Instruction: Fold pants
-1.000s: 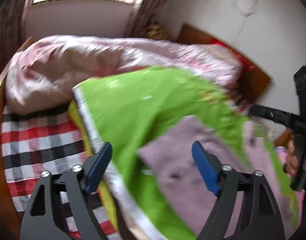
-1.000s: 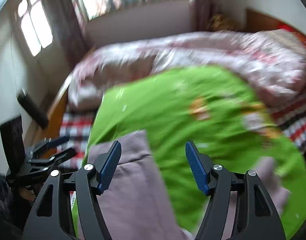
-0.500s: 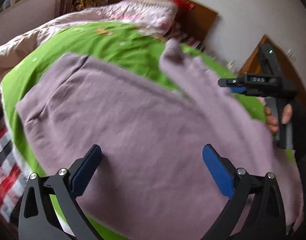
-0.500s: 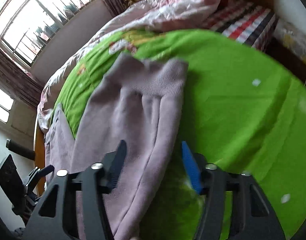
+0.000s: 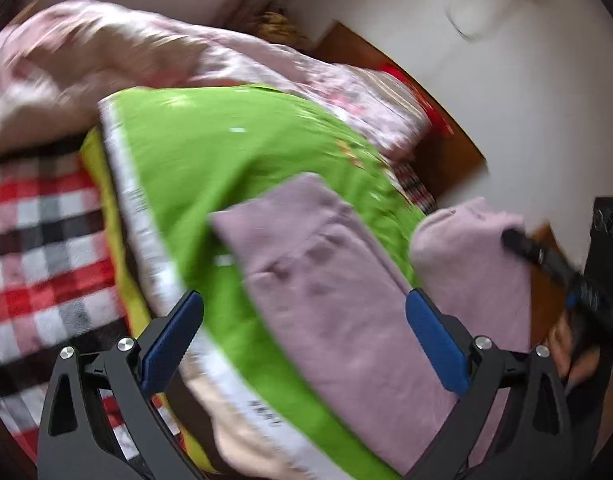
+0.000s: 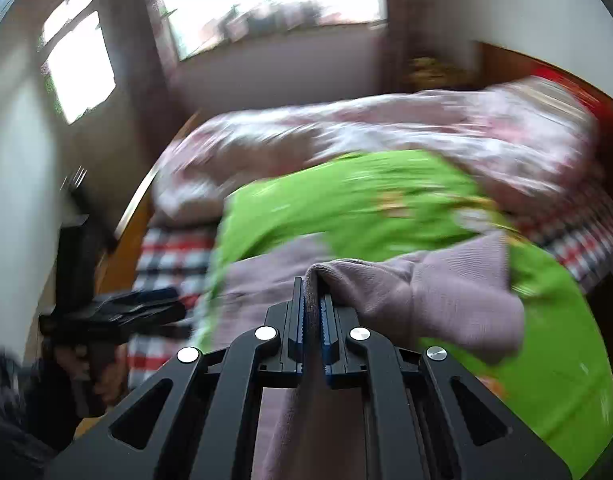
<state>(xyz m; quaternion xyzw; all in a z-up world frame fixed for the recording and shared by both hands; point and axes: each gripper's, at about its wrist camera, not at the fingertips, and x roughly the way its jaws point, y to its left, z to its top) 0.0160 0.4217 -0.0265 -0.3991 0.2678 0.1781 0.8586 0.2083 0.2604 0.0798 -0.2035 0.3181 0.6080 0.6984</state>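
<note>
Gripping a fold of the pants, the right gripper has its jaws clenched on the mauve fabric, a bunched leg end rising out of them and drooping to its right. The rest of the pants lies spread on the green blanket on the bed, the long axis running from the waistband end, far and left in the left wrist view, toward the lifted leg end at the near right. That raised end sits on the right gripper's side, so the right arm is the nearer one to carry it; the waistband end toward which a fold would travel lies ahead and to the left of it.

The left gripper hangs released, jaws wide apart, above the blanket's white border and the near edge of the flat portion of the pants, touching nothing as far as the motion blur allows one to judge.

Dark print shows on the white border, but it is too smeared to read. No brand or label is legible on the pants.
</note>
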